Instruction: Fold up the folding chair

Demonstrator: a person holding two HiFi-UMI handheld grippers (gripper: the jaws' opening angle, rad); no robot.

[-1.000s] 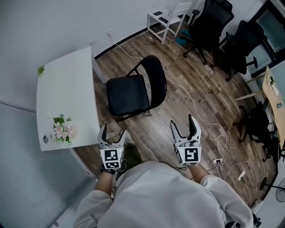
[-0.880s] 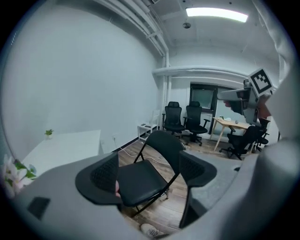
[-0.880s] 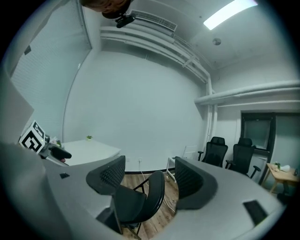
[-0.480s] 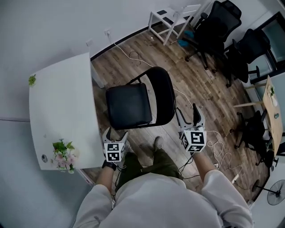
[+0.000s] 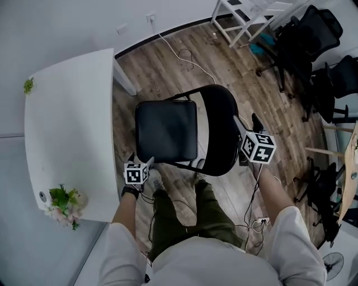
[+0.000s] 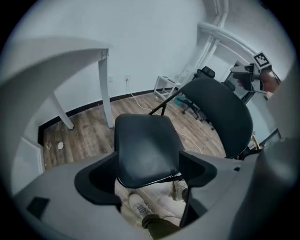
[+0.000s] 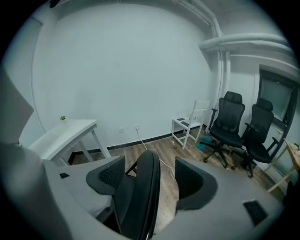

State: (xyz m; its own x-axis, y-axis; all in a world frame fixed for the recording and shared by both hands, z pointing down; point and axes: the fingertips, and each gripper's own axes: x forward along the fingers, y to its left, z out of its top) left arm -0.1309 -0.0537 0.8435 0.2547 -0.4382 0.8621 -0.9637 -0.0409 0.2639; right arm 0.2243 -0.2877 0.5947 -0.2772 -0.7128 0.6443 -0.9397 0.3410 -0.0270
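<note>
Head view, left to right. A white table [image 5: 67,111] stands against the wall, with a bunch of pink flowers and leaves [image 5: 62,200] at its near corner and a small green plant [image 5: 28,85] at its far one. Just beside the table's near edge, the left gripper [image 5: 141,161] sits at the front left corner of the folding chair [image 5: 179,134]. The left gripper view shows its jaws wide apart and released, with the front edge of the black seat [image 6: 145,145] framed between them; no pad can be seen to press on it. The chair stands unfolded on the wood floor [image 5: 162,72], directly ahead of the person's olive trouser legs [image 5: 184,212] and pale shoe [image 5: 154,180], with its seat level and towards the table and its rounded backrest [image 5: 221,137] upright on the right. The right gripper [image 5: 246,122] is at the outer side of the backrest; the right gripper view shows its jaws apart, unclenched, straddling the backrest's top edge, which runs nearer the left jaw and leaves a gap before the right one. A white cable [image 5: 184,56] trails across the floor from the wall behind the chair. Farther right stand a white side stand [image 5: 246,17] and black office chairs [image 5: 313,44], well apart from the folding chair.
</note>
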